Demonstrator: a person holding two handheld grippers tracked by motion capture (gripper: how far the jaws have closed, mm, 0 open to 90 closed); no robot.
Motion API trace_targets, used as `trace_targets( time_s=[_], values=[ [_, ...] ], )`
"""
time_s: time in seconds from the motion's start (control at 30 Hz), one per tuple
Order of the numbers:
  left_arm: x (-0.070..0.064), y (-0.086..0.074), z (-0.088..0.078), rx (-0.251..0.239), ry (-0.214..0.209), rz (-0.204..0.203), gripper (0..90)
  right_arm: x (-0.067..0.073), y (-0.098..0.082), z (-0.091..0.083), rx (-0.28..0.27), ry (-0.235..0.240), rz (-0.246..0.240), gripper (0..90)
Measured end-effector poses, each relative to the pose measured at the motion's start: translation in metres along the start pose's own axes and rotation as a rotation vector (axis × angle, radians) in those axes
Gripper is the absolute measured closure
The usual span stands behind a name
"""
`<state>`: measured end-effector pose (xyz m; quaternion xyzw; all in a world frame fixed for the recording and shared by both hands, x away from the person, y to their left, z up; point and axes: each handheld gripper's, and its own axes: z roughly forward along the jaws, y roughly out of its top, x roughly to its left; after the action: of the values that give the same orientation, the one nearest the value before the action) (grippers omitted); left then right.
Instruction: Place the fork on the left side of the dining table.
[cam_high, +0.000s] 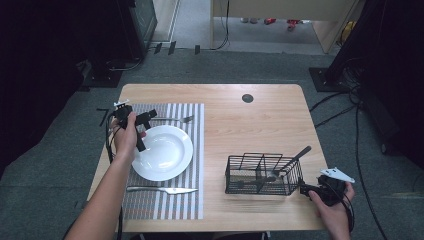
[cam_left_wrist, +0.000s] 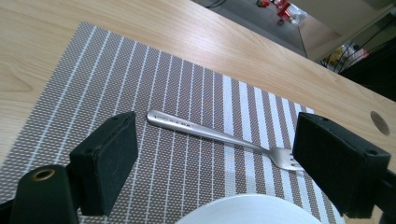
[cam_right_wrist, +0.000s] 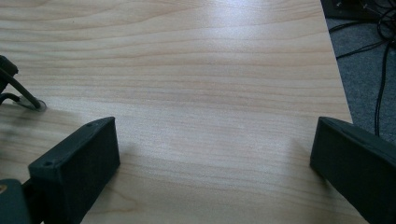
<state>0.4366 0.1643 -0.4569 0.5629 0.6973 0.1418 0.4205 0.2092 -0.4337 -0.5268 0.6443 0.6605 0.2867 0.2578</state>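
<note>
Two grippers hang over a wooden table (cam_high: 240, 125). The left gripper (cam_left_wrist: 215, 154), jaws spread wide and holding nothing, hovers above a striped placemat (cam_left_wrist: 140, 88) with a fork (cam_left_wrist: 219, 135) lying flat between its jaws, just beyond a white plate (cam_high: 162, 152). A knife (cam_high: 162, 190) lies on the mat at the plate's near side. The right gripper (cam_right_wrist: 215, 158), jaws also wide and empty, sits over bare wood beside a black wire basket (cam_high: 262, 175) holding a utensil.
</note>
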Motion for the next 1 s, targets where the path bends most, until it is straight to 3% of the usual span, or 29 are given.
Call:
trace_targets(
  time_s=[0.17, 0.2, 0.43, 0.73, 0.77, 1.0],
  values=[
    [-0.003, 0.0, -0.014, -0.028, 0.016, 0.044, 14.6, 0.0, 0.0, 0.0, 0.0, 0.0, 0.0, 1.1],
    [-0.004, -0.001, -0.02, -0.038, 0.019, 0.07, 14.6, 0.0, 0.0, 0.0, 0.0, 0.0, 0.0, 1.1],
    [-0.008, -0.006, -0.044, -0.078, -0.005, 0.127, 14.6, 0.0, 0.0, 0.0, 0.0, 0.0, 0.0, 1.1],
    [-0.011, -0.017, -0.069, -0.085, -0.048, 0.181, 13.9, 0.0, 0.0, 0.0, 0.0, 0.0, 0.0, 1.1],
    [-0.012, -0.022, -0.076, -0.082, -0.057, 0.201, 13.9, 0.0, 0.0, 0.0, 0.0, 0.0, 0.0, 1.1],
    [-0.01, -0.04, -0.09, -0.072, -0.081, 0.236, 13.8, 0.0, 0.0, 0.0, 0.001, 0.0, -0.002, 1.1]
  ],
)
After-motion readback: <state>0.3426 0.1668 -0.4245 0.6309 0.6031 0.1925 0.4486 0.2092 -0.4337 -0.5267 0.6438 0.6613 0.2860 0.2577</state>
